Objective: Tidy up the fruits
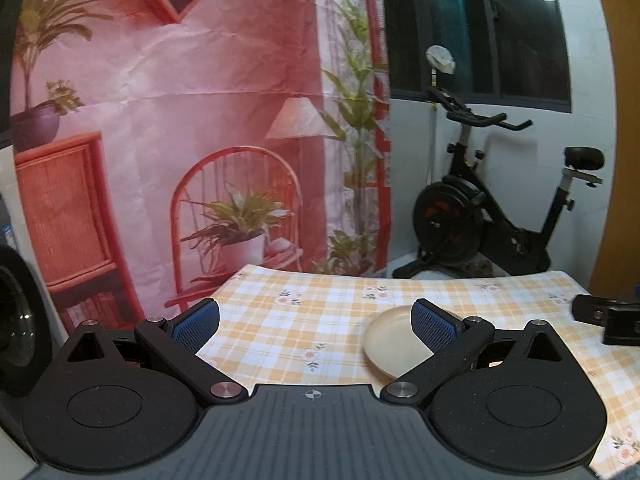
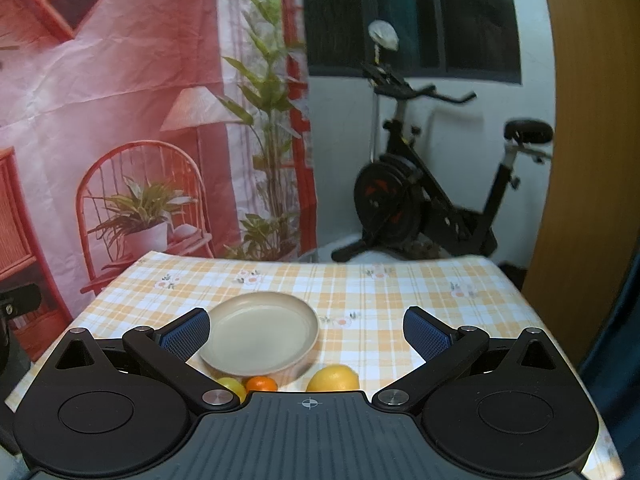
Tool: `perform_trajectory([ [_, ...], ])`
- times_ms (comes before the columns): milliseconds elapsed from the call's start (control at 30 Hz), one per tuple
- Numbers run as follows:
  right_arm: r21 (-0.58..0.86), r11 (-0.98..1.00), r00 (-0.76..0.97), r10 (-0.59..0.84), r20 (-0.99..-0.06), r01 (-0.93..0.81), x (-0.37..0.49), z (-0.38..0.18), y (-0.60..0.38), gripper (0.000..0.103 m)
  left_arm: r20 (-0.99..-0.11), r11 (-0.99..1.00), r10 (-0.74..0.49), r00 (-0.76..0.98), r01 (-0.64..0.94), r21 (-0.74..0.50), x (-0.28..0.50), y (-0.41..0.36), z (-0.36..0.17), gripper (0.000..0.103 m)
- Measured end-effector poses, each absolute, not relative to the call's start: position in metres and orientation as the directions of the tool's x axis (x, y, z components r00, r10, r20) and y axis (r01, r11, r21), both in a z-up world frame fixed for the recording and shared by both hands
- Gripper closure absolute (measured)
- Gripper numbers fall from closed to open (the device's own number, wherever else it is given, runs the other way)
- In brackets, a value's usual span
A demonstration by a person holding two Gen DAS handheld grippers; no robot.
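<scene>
A shallow beige plate [image 2: 260, 332] with nothing on it rests on the checked tablecloth [image 2: 400, 292]. Just in front of the plate lie a lemon [image 2: 334, 378], a small orange fruit [image 2: 262, 383] and a yellow-green fruit [image 2: 232, 386], partly hidden by the gripper body. My right gripper [image 2: 306, 334] is open above and behind them, holding nothing. In the left wrist view the same plate [image 1: 390, 344] shows to the right, partly behind one blue pad. My left gripper [image 1: 316, 326] is open and holds nothing, hovering over the table's left part. The other gripper [image 1: 604, 318] shows at the right edge.
A printed backdrop [image 1: 180, 120] hangs behind the table. An exercise bike [image 2: 424, 200] stands beyond the far edge, under a dark window. A wooden panel [image 2: 592, 160] rises at the right. A dark round object [image 1: 16, 320] sits at the far left.
</scene>
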State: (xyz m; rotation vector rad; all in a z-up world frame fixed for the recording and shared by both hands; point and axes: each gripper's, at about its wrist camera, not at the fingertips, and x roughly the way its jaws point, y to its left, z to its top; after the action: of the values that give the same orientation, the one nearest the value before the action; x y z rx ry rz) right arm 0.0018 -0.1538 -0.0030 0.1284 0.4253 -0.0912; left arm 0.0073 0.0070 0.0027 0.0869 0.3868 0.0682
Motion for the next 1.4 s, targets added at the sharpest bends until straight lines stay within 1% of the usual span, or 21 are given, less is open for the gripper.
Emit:
perform_trajectory([
  [233, 0.108, 0.990, 0.934, -0.045, -0.355, 0.089, 0.005, -0.031, -0.165, 0.000, -0.414, 0.994, 0.108, 0.904, -0.092, 0.060, 0.024, 0.023, -0.017, 0.000],
  [367, 0.087, 0.991, 0.941, -0.066, -0.333, 0.101, 0.009, -0.052, -0.165, 0.000, -0.427, 0.993, 0.119, 0.896, -0.097, 0.072, 0.032, 0.028, -0.031, 0.000],
  [433, 0.102, 0.990, 0.947, -0.064, -0.315, 0.101, 0.011, -0.060, -0.167, 0.000, -0.436, 0.993, 0.109, 0.893, -0.083, 0.079, 0.035, 0.029, -0.036, 0.001],
  [533, 0.145, 0.988, 0.958, -0.015, -0.286, 0.059, 0.010, -0.075, -0.169, 0.000, -0.445, 0.995, 0.083, 0.891, -0.051, 0.083, 0.036, 0.029, -0.042, 0.003],
  [600, 0.148, 0.988, 0.955, 0.002, -0.298, 0.044, 0.012, -0.083, -0.169, 0.000, -0.456, 0.997, 0.060, 0.888, -0.028, 0.076, 0.039, 0.028, -0.047, 0.007],
  [733, 0.122, 0.992, 0.946, 0.026, -0.324, 0.014, 0.017, -0.095, -0.163, 0.000, -0.478, 0.999, 0.023, 0.878, 0.001, 0.051, 0.043, 0.027, -0.057, 0.009],
  [833, 0.115, 0.993, 0.937, 0.068, -0.343, -0.030, 0.019, -0.103, -0.158, 0.000, -0.493, 0.999, 0.015, 0.870, 0.008, 0.043, 0.047, 0.027, -0.066, 0.013],
  [900, 0.121, 0.991, 0.921, 0.098, -0.376, -0.056, 0.022, -0.110, -0.156, 0.000, -0.506, 0.999, 0.012, 0.863, 0.009, 0.039, 0.050, 0.027, -0.072, 0.016],
  [1000, 0.097, 0.993, 0.903, 0.103, -0.417, -0.069, 0.026, -0.117, -0.151, 0.000, -0.521, 0.999, 0.010, 0.853, 0.010, 0.035, 0.053, 0.028, -0.080, 0.018],
  [1233, 0.034, 0.991, 0.885, 0.133, -0.447, -0.131, 0.027, -0.133, -0.139, 0.000, -0.546, 0.999, -0.004, 0.838, 0.024, 0.029, 0.059, 0.027, -0.091, 0.018],
  [1400, -0.044, 0.982, 0.872, 0.141, -0.470, -0.182, 0.026, -0.142, -0.130, 0.001, -0.564, 0.999, -0.046, 0.825, 0.039, -0.024, 0.061, 0.030, -0.098, 0.022],
])
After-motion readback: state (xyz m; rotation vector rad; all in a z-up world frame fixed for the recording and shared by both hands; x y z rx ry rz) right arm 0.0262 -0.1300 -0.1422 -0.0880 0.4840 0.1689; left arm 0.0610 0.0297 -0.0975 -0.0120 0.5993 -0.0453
